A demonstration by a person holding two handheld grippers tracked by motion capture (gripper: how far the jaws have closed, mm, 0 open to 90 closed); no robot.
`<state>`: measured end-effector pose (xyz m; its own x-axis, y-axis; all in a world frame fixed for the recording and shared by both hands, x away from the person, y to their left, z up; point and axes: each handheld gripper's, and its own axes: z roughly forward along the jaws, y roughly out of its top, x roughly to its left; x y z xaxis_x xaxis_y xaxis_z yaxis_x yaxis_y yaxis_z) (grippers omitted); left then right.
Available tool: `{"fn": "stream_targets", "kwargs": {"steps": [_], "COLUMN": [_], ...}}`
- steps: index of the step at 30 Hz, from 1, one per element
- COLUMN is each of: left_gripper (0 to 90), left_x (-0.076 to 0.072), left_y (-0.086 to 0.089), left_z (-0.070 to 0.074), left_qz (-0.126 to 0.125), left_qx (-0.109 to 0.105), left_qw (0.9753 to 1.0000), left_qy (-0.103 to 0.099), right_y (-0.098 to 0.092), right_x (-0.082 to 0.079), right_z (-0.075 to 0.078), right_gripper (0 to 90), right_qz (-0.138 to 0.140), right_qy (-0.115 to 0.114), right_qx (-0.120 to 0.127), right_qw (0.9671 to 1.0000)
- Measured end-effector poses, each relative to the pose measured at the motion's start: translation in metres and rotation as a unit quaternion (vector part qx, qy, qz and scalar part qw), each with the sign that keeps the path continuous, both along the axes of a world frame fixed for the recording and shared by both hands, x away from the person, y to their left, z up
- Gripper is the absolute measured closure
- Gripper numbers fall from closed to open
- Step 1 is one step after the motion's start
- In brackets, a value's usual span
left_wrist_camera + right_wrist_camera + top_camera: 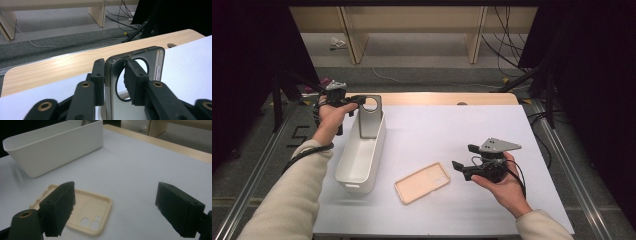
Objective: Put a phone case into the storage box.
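Progress sits near halfway: your left gripper (pixel 357 101) clamps the grey phone case (pixel 370 116) upright over the white bin (pixel 361 152); your right gripper (pixel 466 161), jaws apart, nears the beige phone case (pixel 422 182) on the table.

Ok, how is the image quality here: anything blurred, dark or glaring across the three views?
High view: sides fall into black, white table cover evenly lit. Left gripper view: near tongs soft, grey phone case rim glints. Right gripper view: tongs blurred, beige phone case and white bin fairly sharp.
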<state>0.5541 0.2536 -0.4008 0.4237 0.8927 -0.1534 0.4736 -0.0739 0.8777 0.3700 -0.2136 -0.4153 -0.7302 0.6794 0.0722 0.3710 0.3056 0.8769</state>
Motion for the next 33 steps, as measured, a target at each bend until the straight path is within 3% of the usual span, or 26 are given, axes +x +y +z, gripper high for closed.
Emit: {"fn": "stream_targets", "kwargs": {"steps": [3, 6, 7, 11, 18, 23, 33], "left_gripper": [56.0, 51.0, 43.9, 30.0, 17.6, 19.3, 0.0], "left_x": [0.000, 0.000, -0.001, -0.001, -0.006, -0.019, -0.062], "left_y": [-0.002, -0.002, -0.003, -0.003, -0.001, 0.003, 0.012], "left_z": [0.000, 0.001, 0.002, 0.004, 0.007, 0.010, 0.015], "left_qz": [0.006, 0.012, 0.018, 0.030, 0.043, 0.022, 0.019], "left_qx": [0.008, 0.004, 0.000, 0.005, 0.008, 0.022, 0.015], "left_qw": [0.9999, 0.9998, 0.9997, 0.9992, 0.9983, 0.9990, 0.9996], "left_qy": [0.013, 0.012, 0.017, 0.026, 0.039, 0.031, 0.017], "right_y": [0.000, 0.000, 0.000, 0.000, 0.000, 0.001, 0.001], "right_x": [0.000, 0.000, 0.000, 0.000, 0.000, 0.000, 0.000], "right_z": [0.000, 0.000, 0.000, 0.000, 0.000, -0.001, 0.000], "right_gripper": [17.2, 17.2, 17.2, 17.2, 17.2, 17.1, 17.2], "right_qz": [0.000, 0.000, 0.000, 0.000, -0.001, -0.002, -0.003], "right_qy": [0.000, 0.000, 0.000, 0.001, 0.001, 0.001, 0.001], "right_qx": [0.000, 0.000, 0.000, 0.000, -0.001, -0.002, -0.004], "right_qw": [1.0000, 1.0000, 1.0000, 1.0000, 1.0000, 1.0000, 1.0000]}}
